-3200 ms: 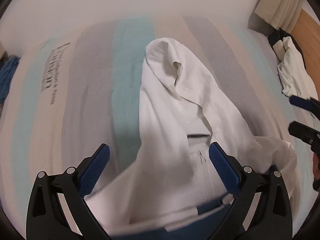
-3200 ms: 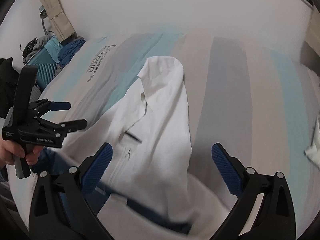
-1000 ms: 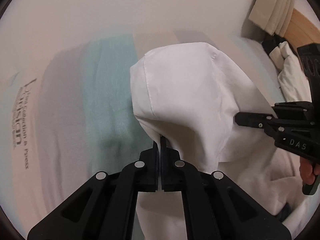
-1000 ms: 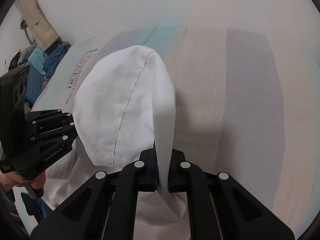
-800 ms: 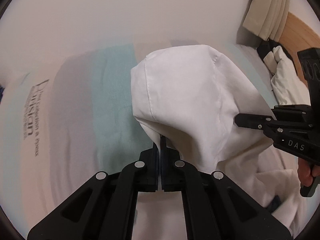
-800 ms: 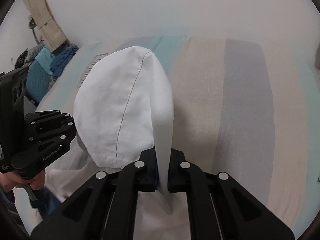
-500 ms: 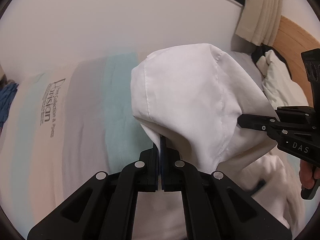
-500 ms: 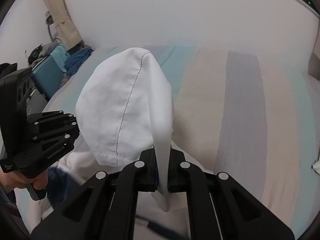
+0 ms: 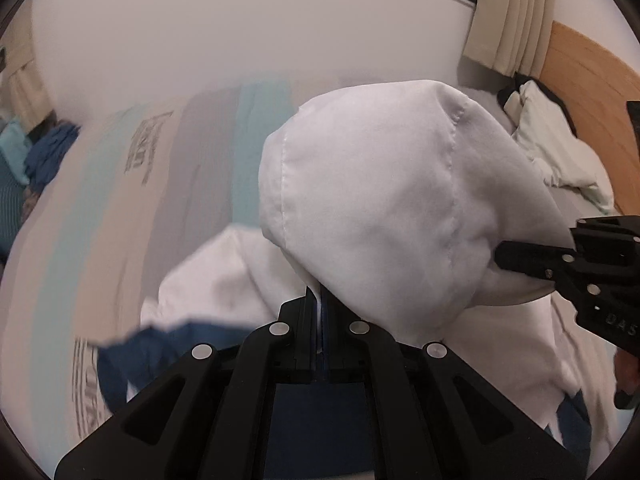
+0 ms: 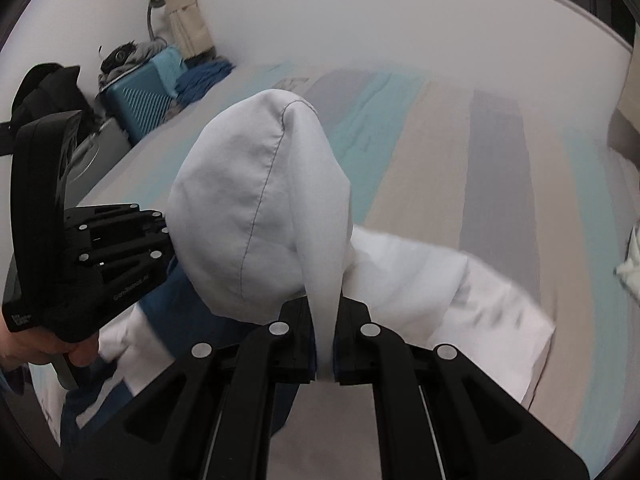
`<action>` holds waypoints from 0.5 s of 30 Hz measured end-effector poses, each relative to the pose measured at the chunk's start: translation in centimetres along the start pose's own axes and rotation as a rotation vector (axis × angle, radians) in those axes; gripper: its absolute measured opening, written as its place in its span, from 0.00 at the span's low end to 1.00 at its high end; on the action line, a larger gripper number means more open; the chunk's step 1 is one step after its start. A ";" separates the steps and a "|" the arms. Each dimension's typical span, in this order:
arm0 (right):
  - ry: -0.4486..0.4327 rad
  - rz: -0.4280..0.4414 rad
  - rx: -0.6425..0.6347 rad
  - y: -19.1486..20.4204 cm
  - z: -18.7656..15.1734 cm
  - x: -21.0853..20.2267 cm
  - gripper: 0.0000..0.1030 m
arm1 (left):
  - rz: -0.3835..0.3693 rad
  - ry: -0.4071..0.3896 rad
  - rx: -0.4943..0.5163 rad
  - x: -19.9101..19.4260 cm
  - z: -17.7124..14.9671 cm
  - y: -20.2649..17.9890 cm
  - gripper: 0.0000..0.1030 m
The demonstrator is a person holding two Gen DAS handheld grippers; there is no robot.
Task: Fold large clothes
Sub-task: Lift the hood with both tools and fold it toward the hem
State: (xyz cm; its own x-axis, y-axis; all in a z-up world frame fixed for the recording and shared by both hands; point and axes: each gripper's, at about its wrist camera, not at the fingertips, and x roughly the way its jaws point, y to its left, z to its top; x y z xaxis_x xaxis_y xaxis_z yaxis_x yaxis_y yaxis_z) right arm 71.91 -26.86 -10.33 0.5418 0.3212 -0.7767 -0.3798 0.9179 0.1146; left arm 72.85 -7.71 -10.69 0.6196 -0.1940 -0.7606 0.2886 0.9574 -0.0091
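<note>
1. My left gripper (image 9: 319, 300): jaws pinched together on a fold of the white hooded garment (image 9: 384, 216). The cloth comes straight up out of the jaws and balloons in front of the lens.
2. My right gripper (image 10: 325, 312): same story, jaws clamped on a strip of the same white cloth, which runs up out of them.
3. Each gripper shows in the other's view, at the side of the bulge. I read the two grips as close together on one end of the garment, probably the hood, going by the seam over the top.
4. The garment's pinched end is up off the bed. The rest trails down onto the striped bedcover (image 10: 496, 184), with a dark blue lining or second layer (image 9: 160, 344) showing under the white. The trailing part is motion-blurred in both views.
5. Outward: blue suitcase (image 10: 140, 96) and a clothes heap beside the bed, crumpled pale cloth (image 9: 556, 152) near the wooden headboard (image 9: 588, 92).
6. Progress, my judgement: early. Grab is done and the fold or reposition is under way. No neat fold is visible yet, and laying flat, sleeves and final folds are all left.
7. Versus about three seconds ago: both grippers were wide open over the garment, which was spread flat on the cover. Versus one second ago: same clamps, but the view has pulled back, with more wall, window edge and the suitcase now in frame, and the tail has come up and dragged along the cover.
</note>
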 end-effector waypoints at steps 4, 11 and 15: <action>0.036 -0.005 -0.007 0.2 -2.9 -0.1 0.04 | 0.021 0.018 0.004 -0.8 -3.2 -1.0 0.00; 0.098 -0.028 0.019 0.0 -6.0 1.2 0.04 | 0.053 0.051 0.025 -0.7 -7.6 -2.5 0.00; 0.130 -0.039 0.012 -0.1 -8.1 1.9 0.04 | 0.057 0.060 0.022 -0.2 -9.5 -3.2 0.00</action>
State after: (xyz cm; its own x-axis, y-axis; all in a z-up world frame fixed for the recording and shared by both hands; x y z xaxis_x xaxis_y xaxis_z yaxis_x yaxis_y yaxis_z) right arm 66.90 -28.24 -16.81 0.4539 0.2529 -0.8544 -0.3506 0.9322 0.0897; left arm 64.93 -8.71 -16.67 0.5907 -0.1257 -0.7970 0.2704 0.9615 0.0488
